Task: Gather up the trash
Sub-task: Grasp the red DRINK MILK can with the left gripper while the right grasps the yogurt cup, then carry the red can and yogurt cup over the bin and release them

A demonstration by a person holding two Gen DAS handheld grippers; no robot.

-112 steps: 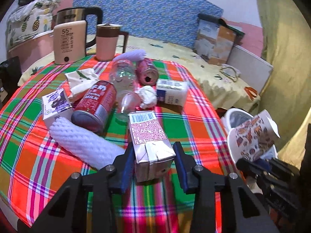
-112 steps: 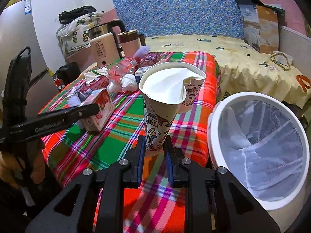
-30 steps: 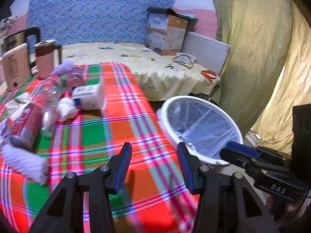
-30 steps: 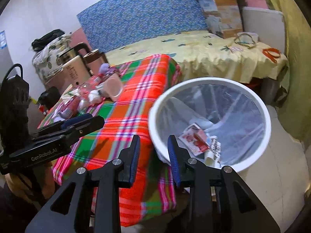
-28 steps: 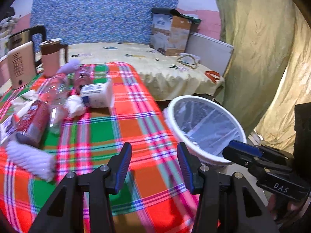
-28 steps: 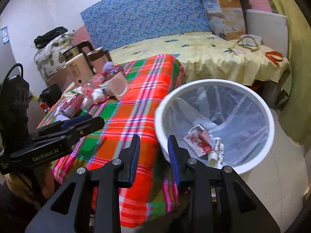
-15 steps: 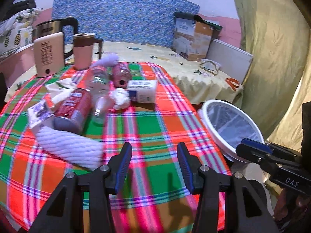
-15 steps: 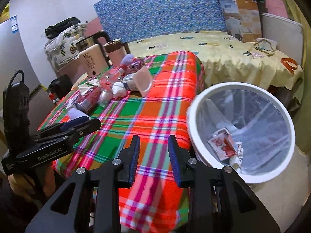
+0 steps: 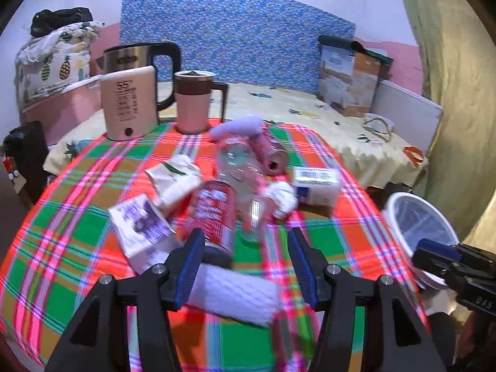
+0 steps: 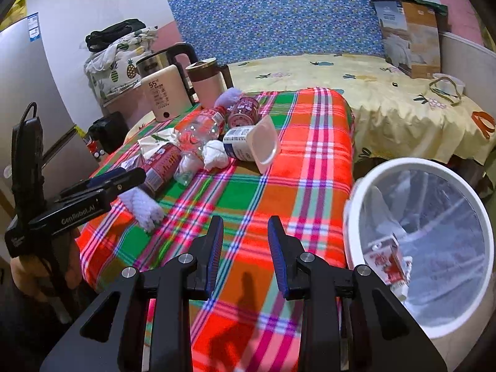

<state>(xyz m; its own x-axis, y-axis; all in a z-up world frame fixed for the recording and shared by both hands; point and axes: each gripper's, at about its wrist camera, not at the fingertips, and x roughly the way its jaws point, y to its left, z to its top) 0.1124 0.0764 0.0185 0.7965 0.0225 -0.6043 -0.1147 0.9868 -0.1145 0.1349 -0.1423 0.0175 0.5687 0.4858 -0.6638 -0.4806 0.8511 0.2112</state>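
A white ridged foam sleeve (image 9: pixel 231 293) lies just ahead of the left gripper (image 9: pixel 246 268), whose empty jaws are opening; a red drink can (image 9: pixel 212 217) touches it behind, so closing carelessly could roll the can. The right gripper (image 10: pixel 245 257) hangs released beside the white bin (image 10: pixel 356 198).

You face a table under a plaid cloth (image 9: pixel 77 226); at 12 o'clock a blue patterned board (image 9: pixel 235 37) leans on the white wall (image 9: pixel 102 3). A yellow printed bedsheet (image 10: pixel 387 93) spreads toward 1 o'clock, an olive curtain (image 9: pixel 458 93) hangs at 3 o'clock, and a grey fridge (image 10: pixel 34 93) stands at 9 o'clock
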